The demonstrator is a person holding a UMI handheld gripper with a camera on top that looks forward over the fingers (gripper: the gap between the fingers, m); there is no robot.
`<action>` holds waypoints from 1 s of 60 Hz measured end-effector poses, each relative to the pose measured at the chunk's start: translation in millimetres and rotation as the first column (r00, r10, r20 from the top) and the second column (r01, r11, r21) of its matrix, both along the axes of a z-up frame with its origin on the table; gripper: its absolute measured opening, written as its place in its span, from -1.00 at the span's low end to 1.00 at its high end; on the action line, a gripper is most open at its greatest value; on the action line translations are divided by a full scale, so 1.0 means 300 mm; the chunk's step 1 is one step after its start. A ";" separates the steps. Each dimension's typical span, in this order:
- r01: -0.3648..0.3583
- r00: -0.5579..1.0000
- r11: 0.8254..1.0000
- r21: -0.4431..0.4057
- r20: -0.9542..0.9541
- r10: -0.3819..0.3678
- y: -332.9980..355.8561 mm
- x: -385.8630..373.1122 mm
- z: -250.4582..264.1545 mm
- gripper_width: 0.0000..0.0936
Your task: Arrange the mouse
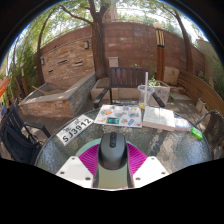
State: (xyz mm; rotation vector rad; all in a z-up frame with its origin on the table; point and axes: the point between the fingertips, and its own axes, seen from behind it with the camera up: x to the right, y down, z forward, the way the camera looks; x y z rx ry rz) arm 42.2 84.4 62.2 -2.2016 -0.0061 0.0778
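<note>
Holding mouse (112, 152) between magenta pads (91, 157), tool (112, 165) closed snug on both flanks, above near edge of glass table (60, 150); licence plate (76, 127) far left, papers (121, 115) and open book (160, 118) beyond; best lowered level onto bare glass, straightened, released only once resting flat.
</note>
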 end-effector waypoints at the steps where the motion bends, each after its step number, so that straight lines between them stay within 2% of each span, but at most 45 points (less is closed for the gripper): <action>1: -0.003 1.000 1.000 -0.017 0.010 0.003 -0.002 -0.011 -0.046 -0.16; 5: -0.011 0.999 0.997 -0.076 0.034 0.013 -0.015 -0.032 -0.192 -0.13; 10: -0.019 0.999 0.992 -0.127 0.040 0.025 -0.029 -0.064 -0.256 0.08; 13: 0.000 0.999 0.990 -0.139 0.047 0.007 -0.042 -0.058 -0.259 0.19; 15: 0.009 0.998 0.992 -0.128 0.066 0.000 -0.045 -0.045 -0.226 0.37; 18: 0.005 0.996 0.995 -0.097 0.090 0.004 -0.060 -0.050 -0.145 0.83; 19: 0.001 0.996 0.995 -0.095 0.094 0.008 -0.073 -0.053 -0.125 0.87; 21: 0.002 0.994 0.997 -0.083 0.106 0.007 -0.096 -0.059 -0.074 0.78; 26: 0.016 0.992 0.998 -0.061 0.122 -0.009 -0.164 -0.067 0.080 0.86; 39: 0.056 0.988 0.997 -0.043 0.146 -0.049 -0.401 -0.111 0.376 0.82; 50: 0.093 0.987 0.995 -0.039 0.135 -0.087 -0.549 -0.131 0.472 0.82; 60: 0.089 0.990 0.994 -0.056 0.116 -0.082 -0.629 -0.153 0.479 0.82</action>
